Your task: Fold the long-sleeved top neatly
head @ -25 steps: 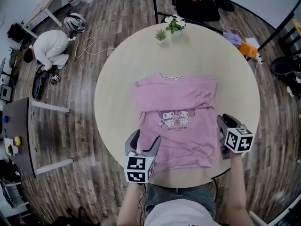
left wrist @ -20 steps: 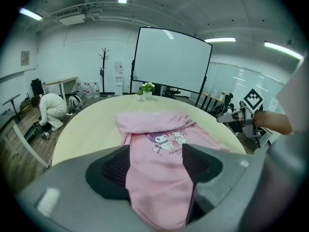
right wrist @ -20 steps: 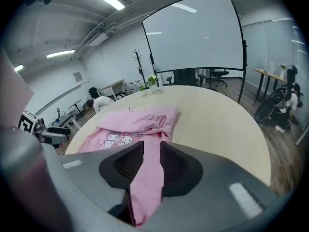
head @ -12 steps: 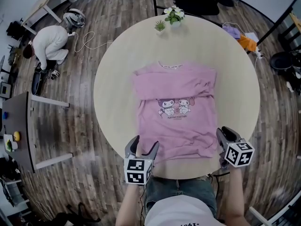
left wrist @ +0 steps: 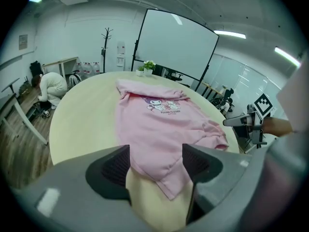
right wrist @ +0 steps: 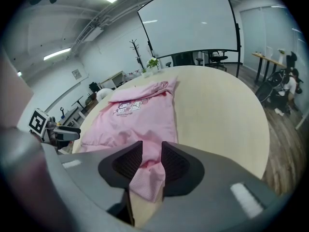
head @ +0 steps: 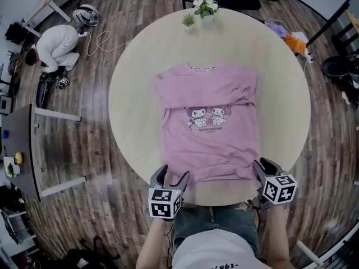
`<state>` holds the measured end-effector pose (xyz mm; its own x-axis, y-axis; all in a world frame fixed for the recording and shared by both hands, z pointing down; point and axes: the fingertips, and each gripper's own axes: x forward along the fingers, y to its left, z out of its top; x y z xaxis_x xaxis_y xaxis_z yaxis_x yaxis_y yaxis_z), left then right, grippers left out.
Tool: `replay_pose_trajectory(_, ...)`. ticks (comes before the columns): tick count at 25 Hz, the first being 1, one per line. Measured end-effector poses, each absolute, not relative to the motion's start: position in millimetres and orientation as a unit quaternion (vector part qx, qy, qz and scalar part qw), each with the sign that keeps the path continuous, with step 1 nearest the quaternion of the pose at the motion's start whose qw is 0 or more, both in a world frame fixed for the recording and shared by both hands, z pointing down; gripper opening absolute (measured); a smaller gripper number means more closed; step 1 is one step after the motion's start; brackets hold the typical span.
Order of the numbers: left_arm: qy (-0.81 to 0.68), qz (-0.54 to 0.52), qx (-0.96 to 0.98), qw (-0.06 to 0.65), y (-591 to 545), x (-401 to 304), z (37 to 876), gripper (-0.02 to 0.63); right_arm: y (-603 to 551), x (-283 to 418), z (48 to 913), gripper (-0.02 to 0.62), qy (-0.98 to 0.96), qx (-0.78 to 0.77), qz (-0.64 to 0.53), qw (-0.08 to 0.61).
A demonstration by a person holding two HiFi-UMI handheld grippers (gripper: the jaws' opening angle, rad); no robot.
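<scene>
Lying flat and print-up on the round table point(head: 134, 94), the pink long-sleeved top point(head: 210, 133) looks light, soft and limp, so it probably wants lifting by both hem corners together. The right gripper point(head: 261, 167) pinches the right hem corner. The left gripper point(head: 173, 175) gapes wide, with the left corner lying loose between its jaws. A second ago both grippers flanked the top's sides; now they sit back at its hem.

— What sort of place is this?
— An office meeting room. Beyond the round desk point(head: 140, 94) stand a big white board point(left wrist: 176, 45), a coat stand point(left wrist: 106, 47) and office chairs point(right wrist: 215, 58); strip lights point(left wrist: 232, 34) hang above it.
</scene>
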<state>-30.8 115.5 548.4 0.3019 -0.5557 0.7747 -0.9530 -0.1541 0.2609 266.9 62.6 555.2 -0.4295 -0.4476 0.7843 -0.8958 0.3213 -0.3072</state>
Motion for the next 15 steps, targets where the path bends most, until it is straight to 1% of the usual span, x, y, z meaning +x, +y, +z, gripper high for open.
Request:
replay_pose_trajectory(5,-0.525,0.263,0.703,0.401,130,-29,559,0.342,79,271,563,0.161,-0.752,0.439,0.382,0.308)
replay_pose_trajectory(10,-0.518,0.251,0.688,0.441,144,-26,568,0.342,91,276,567,0.176,-0.748,0.433,0.392,0.314)
replay_pose_trajectory(12,-0.512,0.247,0.685,0.455,150,-23,571,0.342,96,275,571,0.191,-0.747,0.427,0.396,0.321)
replay_pose_trajectory(15,-0.503,0.249,0.681,0.470,155,-19,577,0.339,102,275,579,0.195,-0.741,0.423,0.404,0.330)
